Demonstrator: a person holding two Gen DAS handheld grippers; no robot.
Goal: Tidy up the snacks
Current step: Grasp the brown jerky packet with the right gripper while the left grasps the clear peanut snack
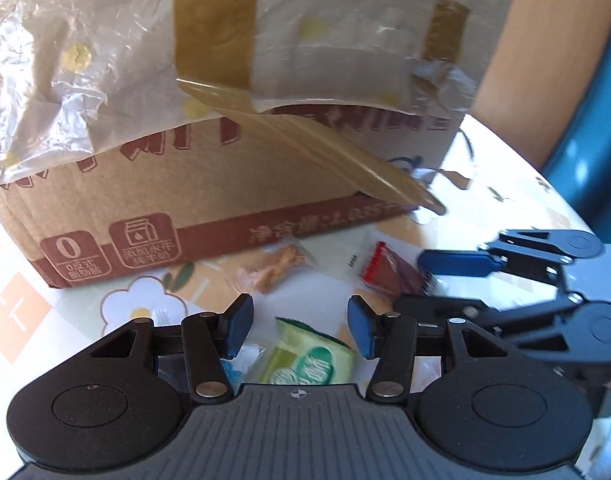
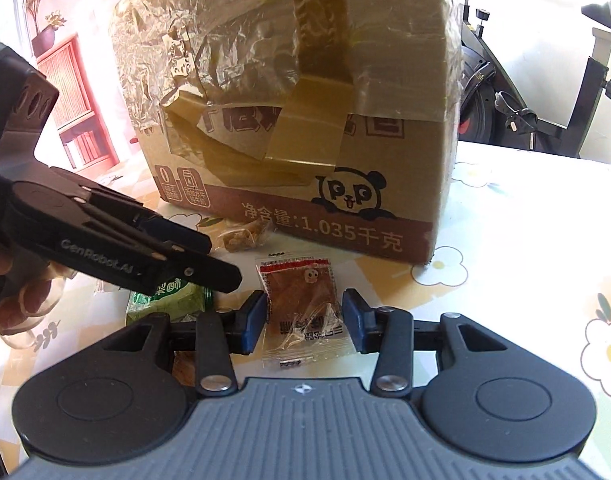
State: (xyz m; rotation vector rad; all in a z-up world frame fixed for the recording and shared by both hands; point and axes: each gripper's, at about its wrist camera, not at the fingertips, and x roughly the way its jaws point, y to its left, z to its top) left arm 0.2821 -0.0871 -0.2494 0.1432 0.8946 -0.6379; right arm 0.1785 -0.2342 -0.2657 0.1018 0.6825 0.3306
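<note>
A table (image 2: 525, 240) covered in a flower-print cloth carries a taped, plastic-wrapped cardboard box (image 2: 305, 128), with an exercise bike behind it. Several snacks lie loose in front of the box: a red-edged packet (image 2: 301, 304), a green packet (image 1: 309, 364) and a clear nut packet (image 1: 281, 266). None appears sorted yet, so the task seems near its start. The box's contents are hidden. The right gripper (image 2: 302, 316) stands wide, straddling the red-edged packet; contact cannot be judged. The left gripper (image 1: 300, 330) hangs wide above the green packet.
</note>
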